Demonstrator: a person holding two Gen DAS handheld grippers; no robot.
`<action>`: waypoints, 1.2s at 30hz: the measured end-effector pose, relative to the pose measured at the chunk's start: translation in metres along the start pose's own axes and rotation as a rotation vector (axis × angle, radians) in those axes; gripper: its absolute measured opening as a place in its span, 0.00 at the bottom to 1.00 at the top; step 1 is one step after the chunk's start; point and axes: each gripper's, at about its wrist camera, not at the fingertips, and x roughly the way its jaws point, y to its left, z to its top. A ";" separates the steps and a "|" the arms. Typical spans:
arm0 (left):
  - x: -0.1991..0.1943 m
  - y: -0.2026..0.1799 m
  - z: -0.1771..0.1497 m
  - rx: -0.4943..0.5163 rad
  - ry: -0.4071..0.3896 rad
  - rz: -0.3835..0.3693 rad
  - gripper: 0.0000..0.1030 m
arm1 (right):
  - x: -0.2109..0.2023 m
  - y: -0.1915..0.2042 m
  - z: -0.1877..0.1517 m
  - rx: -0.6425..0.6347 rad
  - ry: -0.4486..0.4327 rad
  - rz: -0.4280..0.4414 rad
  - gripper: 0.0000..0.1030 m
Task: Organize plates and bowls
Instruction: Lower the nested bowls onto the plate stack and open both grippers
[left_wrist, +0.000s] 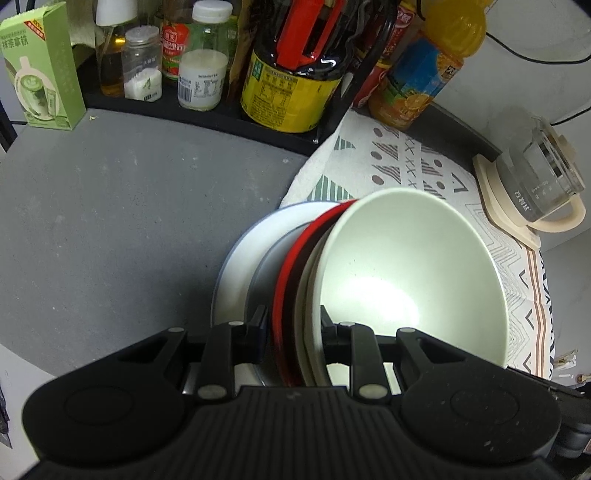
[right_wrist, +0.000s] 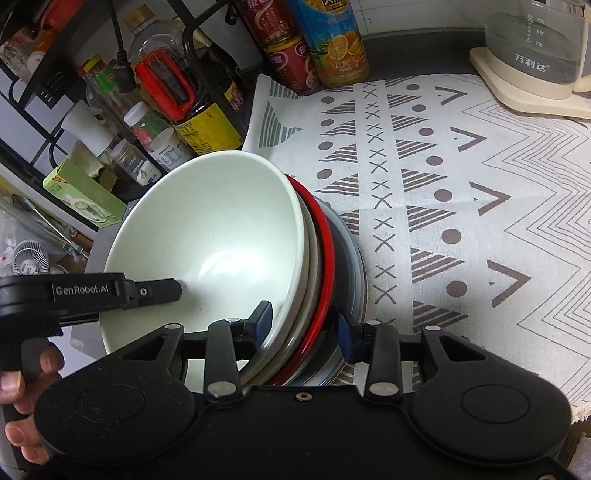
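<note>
Both tongs clenched one nested stack: left tongs (left_wrist: 291, 325) and right tongs (right_wrist: 304, 321) each pinched its rim, pale bowl (right_wrist: 207, 236) topmost. Judged mid-carry; next, lowering it level onto the surface (left_wrist: 110, 206).

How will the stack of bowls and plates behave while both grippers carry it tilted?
The stack of dishes is tilted, so pieces may slide apart. The pale green bowl looks glossy, hence probably slippery. The left gripper and right gripper each span several rims; the load seems heavy and fragile.
</note>
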 end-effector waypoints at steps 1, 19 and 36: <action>-0.001 0.000 0.001 -0.003 0.001 0.000 0.23 | -0.002 0.000 0.000 -0.004 -0.009 0.001 0.38; -0.041 -0.022 0.001 0.105 -0.099 0.041 0.81 | -0.077 -0.017 -0.020 0.033 -0.229 -0.107 0.84; -0.100 -0.047 -0.047 0.269 -0.160 -0.019 1.00 | -0.159 -0.025 -0.074 0.113 -0.438 -0.228 1.00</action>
